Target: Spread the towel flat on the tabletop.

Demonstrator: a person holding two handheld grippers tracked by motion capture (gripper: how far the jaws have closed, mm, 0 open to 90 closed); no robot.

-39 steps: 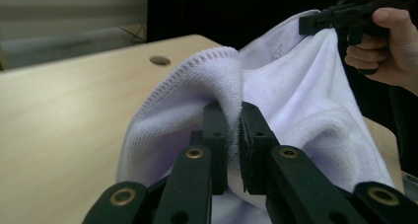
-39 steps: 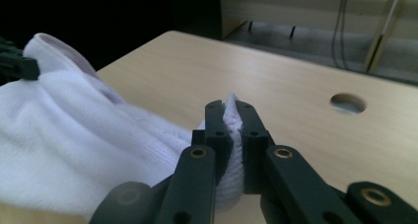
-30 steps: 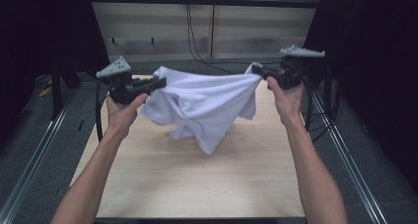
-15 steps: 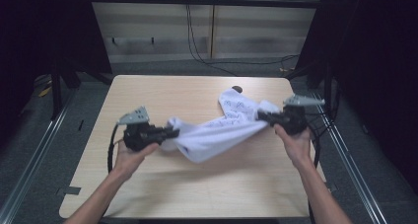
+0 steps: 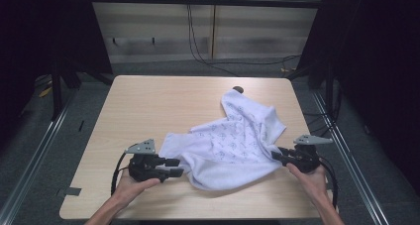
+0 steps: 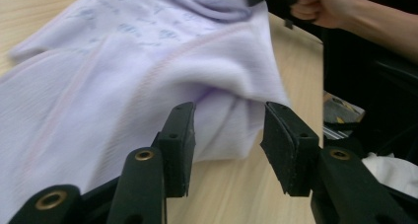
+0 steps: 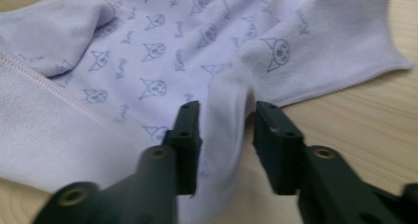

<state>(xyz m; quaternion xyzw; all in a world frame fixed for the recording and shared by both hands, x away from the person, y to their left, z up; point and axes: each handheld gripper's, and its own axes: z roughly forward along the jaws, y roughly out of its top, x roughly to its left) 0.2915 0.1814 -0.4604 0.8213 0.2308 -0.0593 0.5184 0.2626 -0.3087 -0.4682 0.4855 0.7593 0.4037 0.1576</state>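
While our left gripper (image 6: 226,145) stands with its jaws spread, the near edge of the pale lilac knitted garment with a small printed cat pattern (image 5: 233,143) lies just ahead of them, no longer pinched. Our right gripper (image 7: 224,145) has its jaws parted too, a blurred fold of the fabric sitting loosely between them, so we judge it to be letting go rather than gripping. In the high view the left gripper (image 5: 171,167) sits at the garment's left edge and the right gripper (image 5: 277,155) at its right edge, with the cloth rumpled across the near right part of the light wooden table (image 5: 148,106). We take the step in hand to be laying the garment down. Next we need fresh grips on its edges to smooth it flat.
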